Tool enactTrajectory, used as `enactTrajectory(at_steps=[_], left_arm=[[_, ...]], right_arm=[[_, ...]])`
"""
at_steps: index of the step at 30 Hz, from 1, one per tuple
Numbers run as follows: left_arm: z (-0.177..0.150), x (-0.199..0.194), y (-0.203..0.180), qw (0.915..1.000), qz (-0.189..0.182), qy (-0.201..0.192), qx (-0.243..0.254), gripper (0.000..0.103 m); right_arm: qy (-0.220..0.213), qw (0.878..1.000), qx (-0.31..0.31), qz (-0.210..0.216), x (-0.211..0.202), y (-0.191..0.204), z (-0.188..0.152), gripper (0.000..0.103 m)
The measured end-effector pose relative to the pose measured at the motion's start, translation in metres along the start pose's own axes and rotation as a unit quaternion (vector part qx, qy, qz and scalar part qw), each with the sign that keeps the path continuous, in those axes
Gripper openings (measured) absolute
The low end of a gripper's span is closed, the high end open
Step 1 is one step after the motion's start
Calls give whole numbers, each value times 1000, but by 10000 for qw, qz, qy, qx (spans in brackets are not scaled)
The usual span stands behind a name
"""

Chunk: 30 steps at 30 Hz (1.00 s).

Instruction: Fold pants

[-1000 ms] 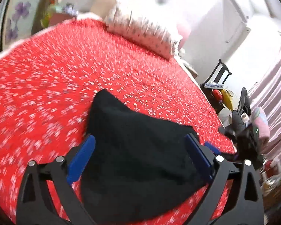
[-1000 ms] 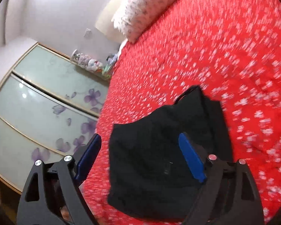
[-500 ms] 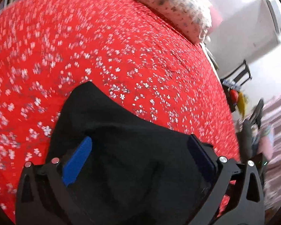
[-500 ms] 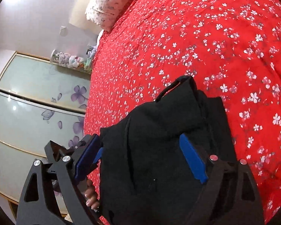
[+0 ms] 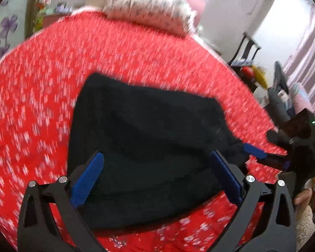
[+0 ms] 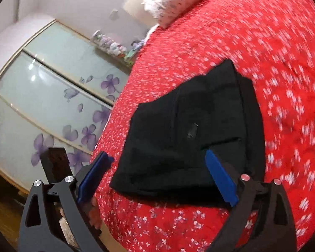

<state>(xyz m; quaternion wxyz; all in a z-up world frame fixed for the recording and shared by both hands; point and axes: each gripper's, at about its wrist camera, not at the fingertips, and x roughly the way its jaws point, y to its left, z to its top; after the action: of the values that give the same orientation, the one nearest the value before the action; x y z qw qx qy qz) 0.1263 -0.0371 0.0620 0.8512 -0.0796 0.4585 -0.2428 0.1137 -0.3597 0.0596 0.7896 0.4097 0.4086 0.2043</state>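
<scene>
**Black pants folded up on the red bedspread, both grippers spread wide**

The pants [image 5: 149,145] are a compact black bundle sitting in the middle of the left wrist frame, flat on the red flowered bedspread [image 5: 42,105]. In the right wrist view the same pants [image 6: 191,134] sit center frame, with a seam line running down them and a small pale speck near the middle.

The left gripper [image 5: 156,175] is at the bottom of its frame, blue pads far apart, with the near edge of the bundle showing between them. The pads aren't pressing on the fabric as far as I can see. The right gripper [image 6: 157,173] is at the bottom of its own frame and its jaws are opening; the lower left corner of the pants shows between the pads, but neither pad squeezes it. The right gripper also pokes in at the right edge of the left view [image 5: 262,153].

Background: a patterned pillow [image 5: 149,12] at the top of the left view, and a frosted wardrobe with purple flowers [image 6: 52,105] on the left of the right view. Both frames are pretty motion-blurred.
</scene>
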Motion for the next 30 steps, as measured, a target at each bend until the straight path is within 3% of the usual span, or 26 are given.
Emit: enactTrajectory(at_steps=[1,2,5,9,13,18,21,24,26,27,30], left_arm=[[-7,14,7,9994,-22,285,-199,101],[-12,20,8,9993,29,308,-195,101],[-20,19,0,9993,292,152,179,101],[-20,18,-4,9988,422,110,216,100],[-13,1,-11,9964,800,-109,275,100],[-8,-7,-25,9862,1464,-359,677,100],[-10,-3,-24,9814,1723,-318,788,100],[-16,9,-18,9836,1671,-66,670,101],[-21,19,-6,9890,1437,151,307,101],[-24,19,2,9917,1279,77,114,101],[-29,15,1,9919,1251,-46,225,101]], right_arm=[[-57,9998,141,138,-2,-5,-2,95],[-103,9995,195,235,-4,-9,-5,95],[-219,9990,164,341,-7,-12,-13,95],[-289,9993,-1,215,-5,-6,-14,95],[-330,9993,4,180,-6,-2,-13,95],[-468,9988,-57,139,-15,8,-15,95],[-445,9979,-18,480,-20,13,-16,95],[-322,9990,97,294,-12,6,-19,98],[-277,9971,386,591,-4,-12,-24,98],[-330,9955,486,743,-6,-17,-25,98],[-264,9919,749,991,-14,-24,-22,96]])
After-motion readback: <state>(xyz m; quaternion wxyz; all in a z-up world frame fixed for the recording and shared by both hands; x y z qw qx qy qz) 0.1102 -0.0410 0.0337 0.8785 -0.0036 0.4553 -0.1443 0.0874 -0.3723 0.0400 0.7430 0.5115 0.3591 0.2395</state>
